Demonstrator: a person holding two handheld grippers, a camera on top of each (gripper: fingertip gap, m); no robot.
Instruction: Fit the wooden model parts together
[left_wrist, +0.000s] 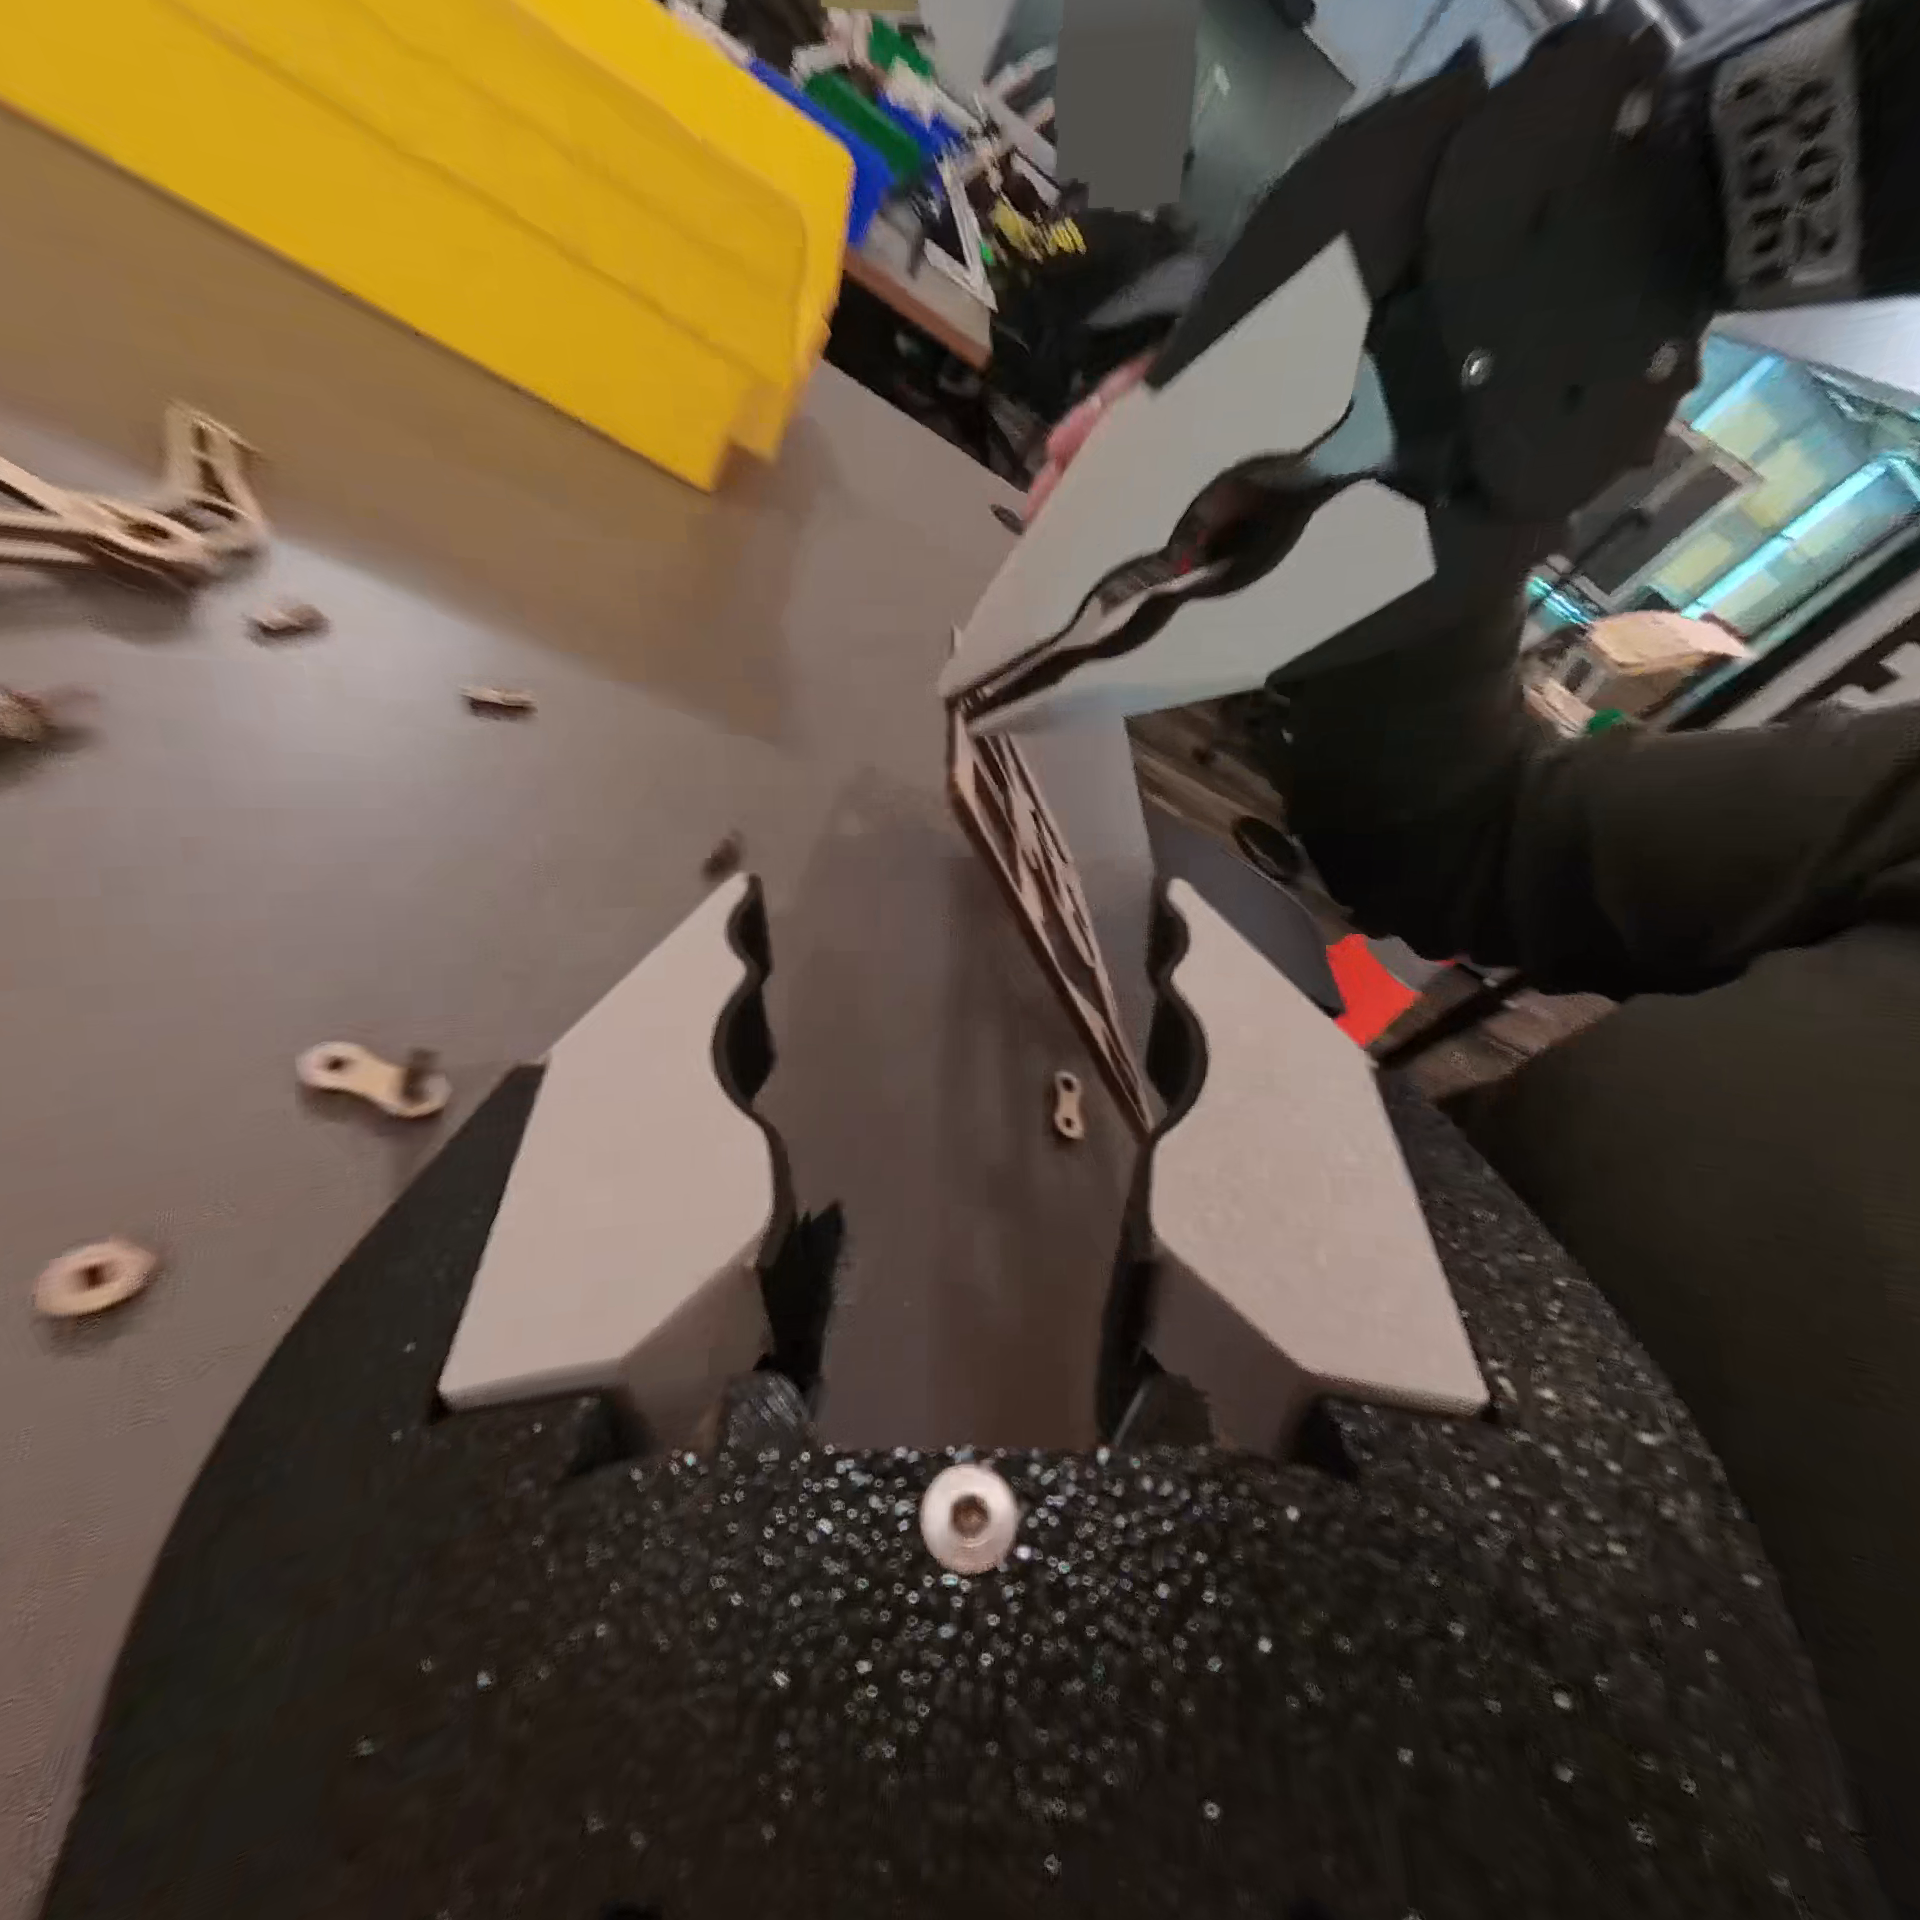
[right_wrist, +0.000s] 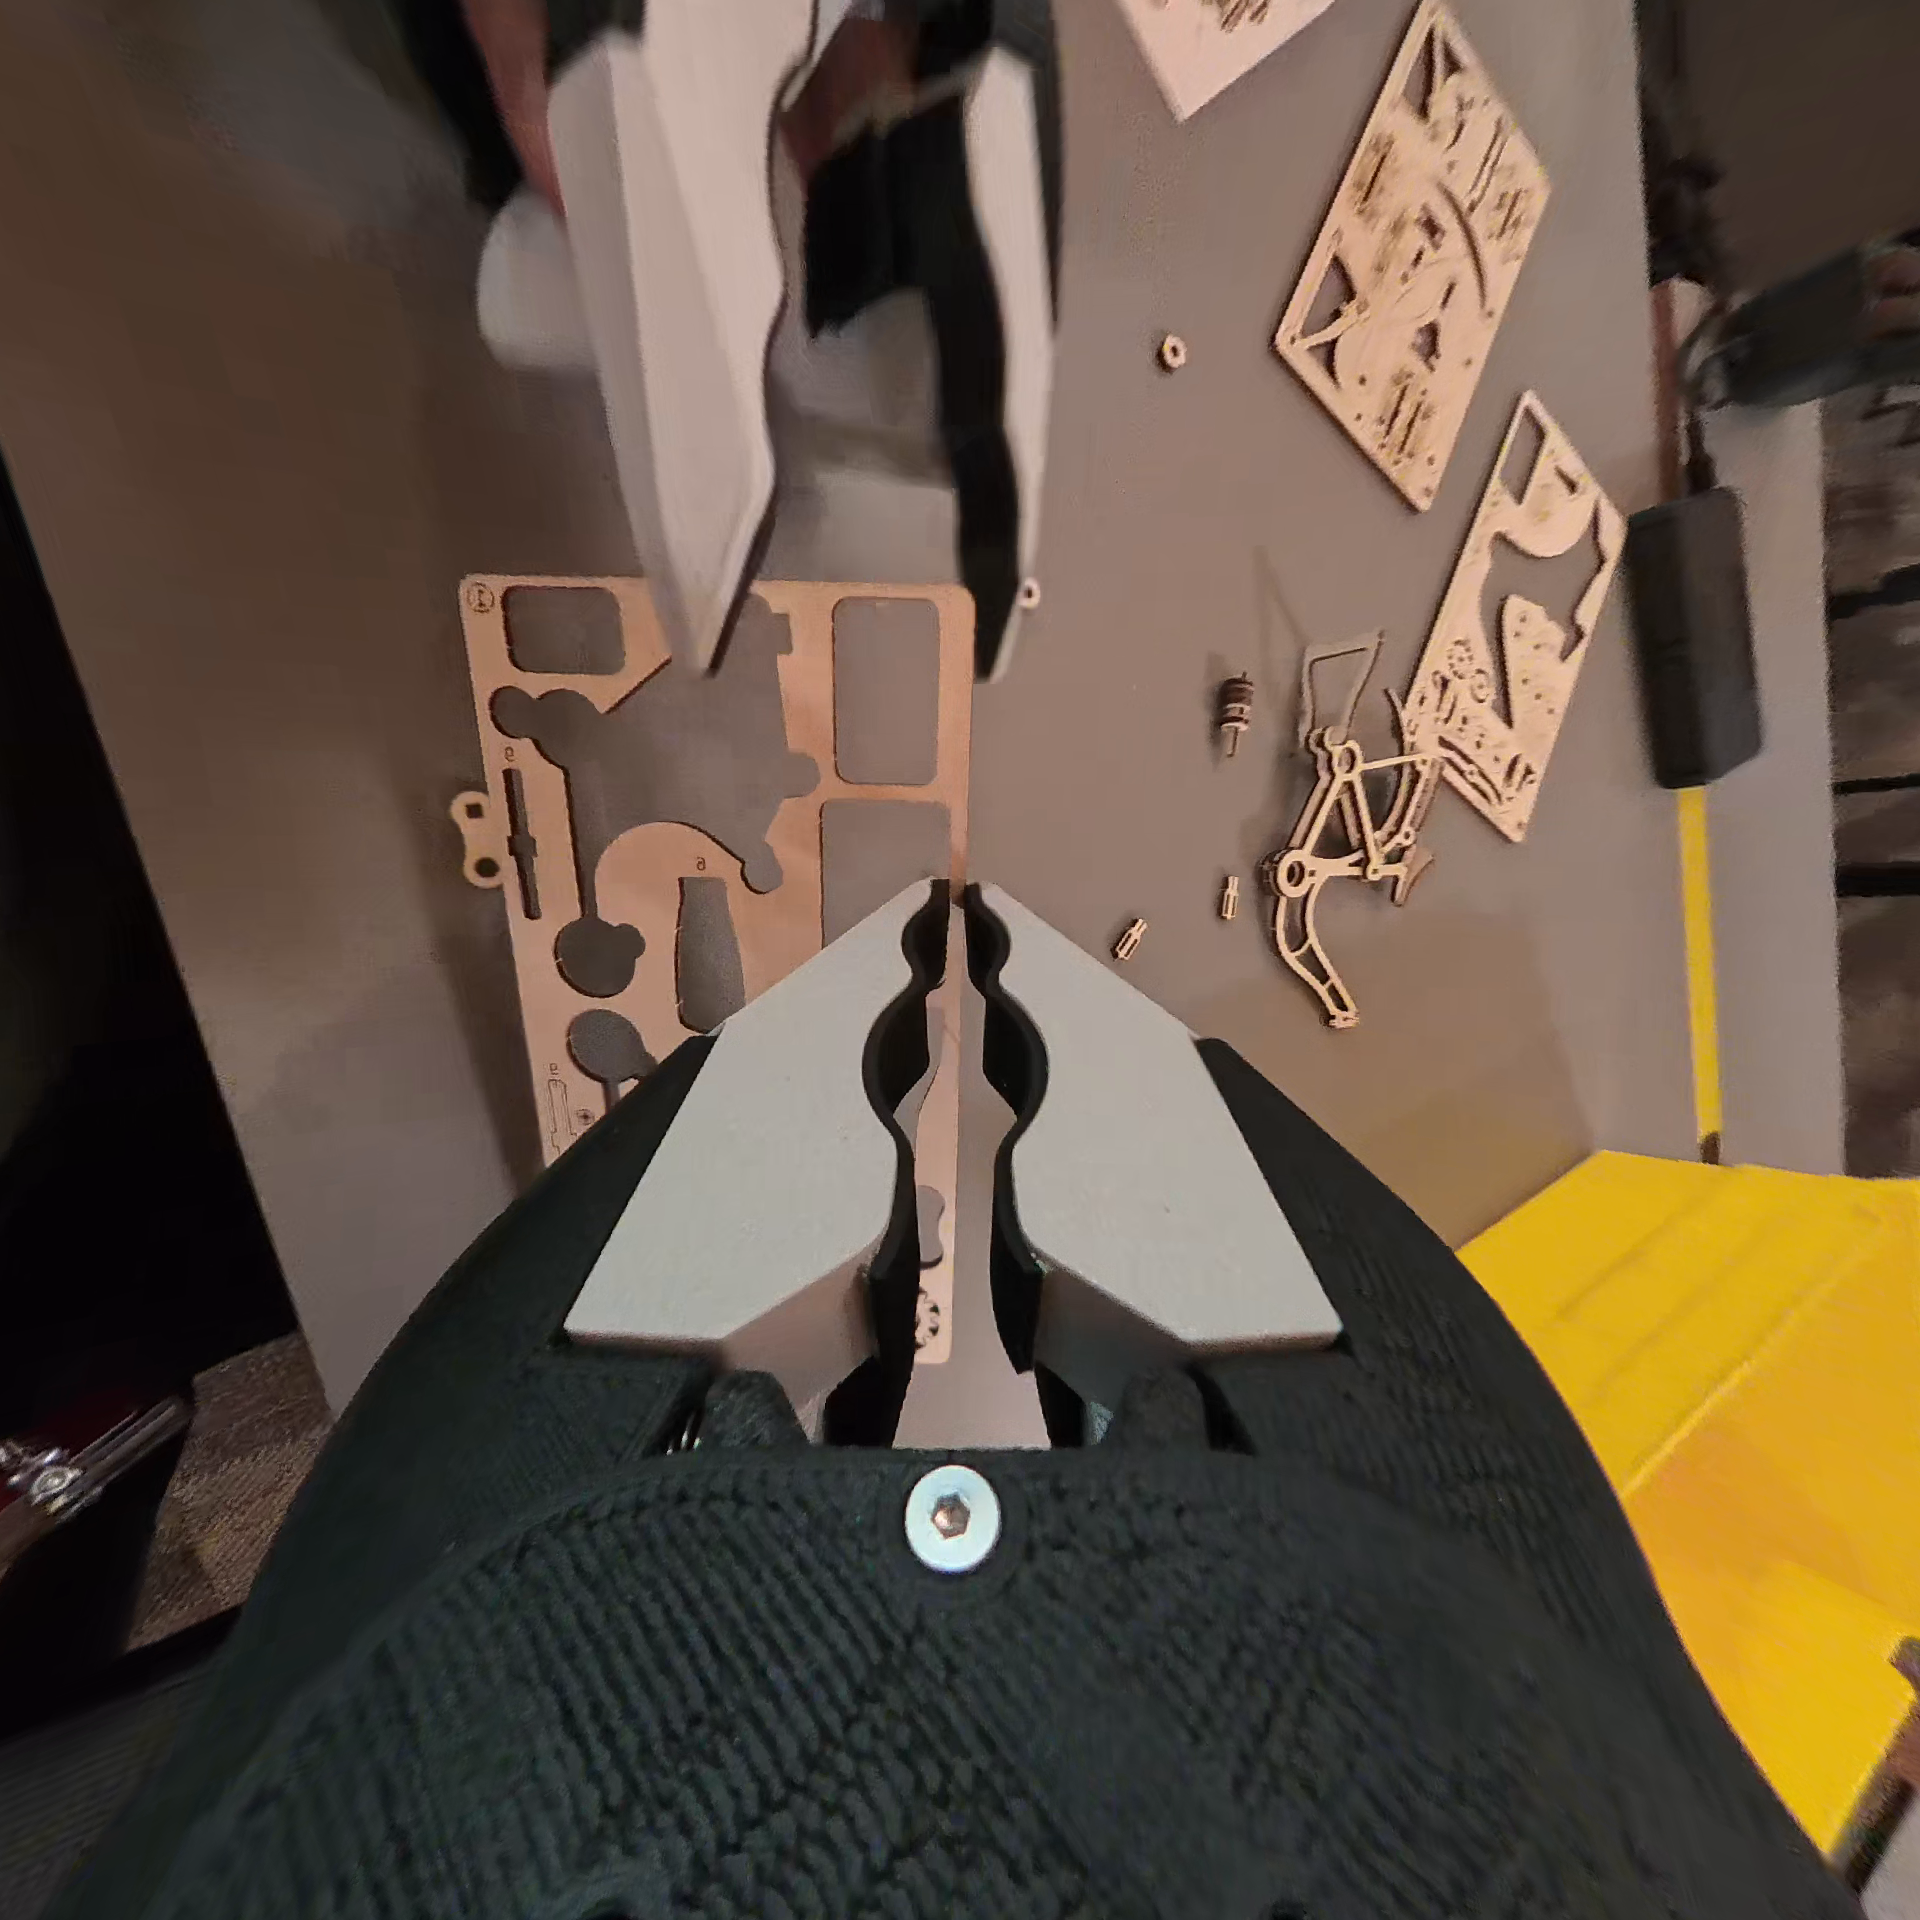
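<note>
Plywood sheet (left_wrist: 1049, 935), thin, light, snappable, hung edge-on from right hand-held gripper (left_wrist: 971, 701), clamped at its edge; left hand-held gripper (left_wrist: 961, 940) gaped wide beside it. Right view: sheet (right_wrist: 727, 790) above counter (right_wrist: 1122, 644); grip solid border, not cutouts.

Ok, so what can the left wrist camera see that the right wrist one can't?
Only the left wrist view shows the blue and green bins at the back and a dark sleeve. Only the right wrist view shows two more cut-out sheets lying flat and a black box. Both show the open left gripper, the right gripper shut on the edge of a wooden sheet, and the yellow bins.
</note>
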